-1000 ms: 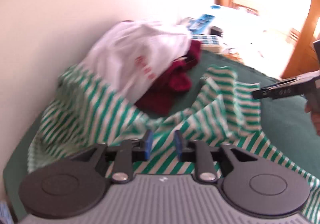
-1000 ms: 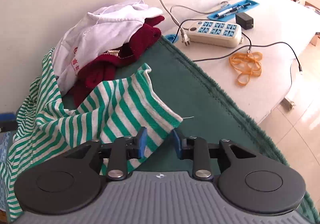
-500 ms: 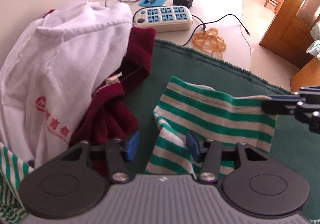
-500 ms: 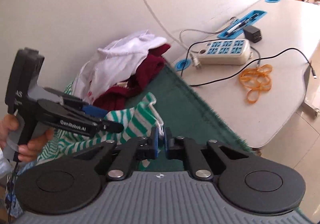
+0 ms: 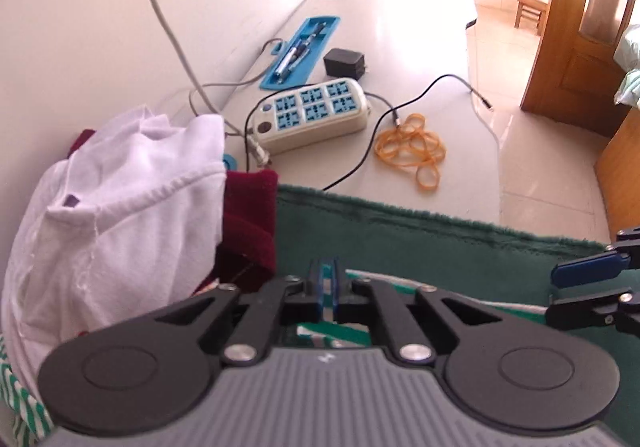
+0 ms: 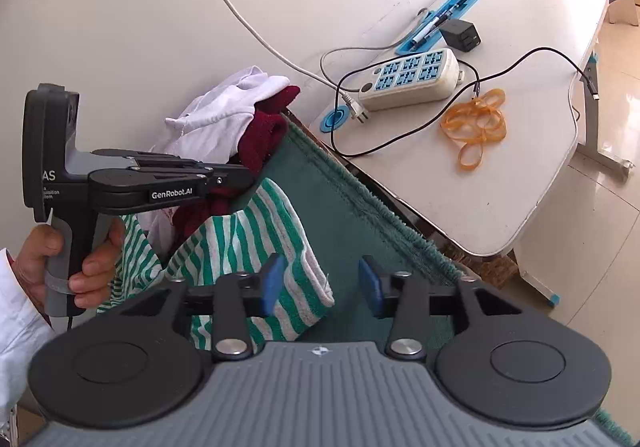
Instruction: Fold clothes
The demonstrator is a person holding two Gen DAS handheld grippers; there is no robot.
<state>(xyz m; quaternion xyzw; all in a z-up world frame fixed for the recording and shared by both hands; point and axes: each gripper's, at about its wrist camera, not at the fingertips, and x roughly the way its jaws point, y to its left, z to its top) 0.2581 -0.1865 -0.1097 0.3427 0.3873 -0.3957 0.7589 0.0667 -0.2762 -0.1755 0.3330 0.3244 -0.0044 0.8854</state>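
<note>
Counter (image 6: 520, 175): pale, long, against wall; carries all below.
Mat (image 5: 440, 247): dark green, fringed edge, over near end of counter.
White shirt (image 5: 120, 215): heaped at wall side of mat, atop maroon garment (image 5: 248, 207); both unfolded, waiting.
Striped shirt (image 6: 256, 247): green and white stripes, thin knit, hem band pale grey. Bunched, partly lifted off mat; one corner pinched high, rest hanging in soft folds toward near edge. Long axis of raised hem roughly from left gripper (image 6: 240, 177) across to right gripper (image 6: 320, 283).
Left gripper: jaws closing, nearly together, striped cloth between them; also seen in own view (image 5: 327, 283), stripes showing at pads. Hand (image 6: 68, 251) on grip, white sleeve.
Right gripper: jaws opening, pads clear of cloth; free hem corner just left of left pad, not between jaws. Seen from left view at right edge (image 5: 580, 291), jaws apart.
Judgement: right gripper nearer free corner; short shift toward hem, then closing, likely needed before spreading shirt flat.
Power strip (image 6: 412, 79), black cable, rubber bands (image 6: 476, 127), pen tray (image 6: 444, 17), black charger (image 6: 462, 35): far end of counter, well apart from clothes.
</note>
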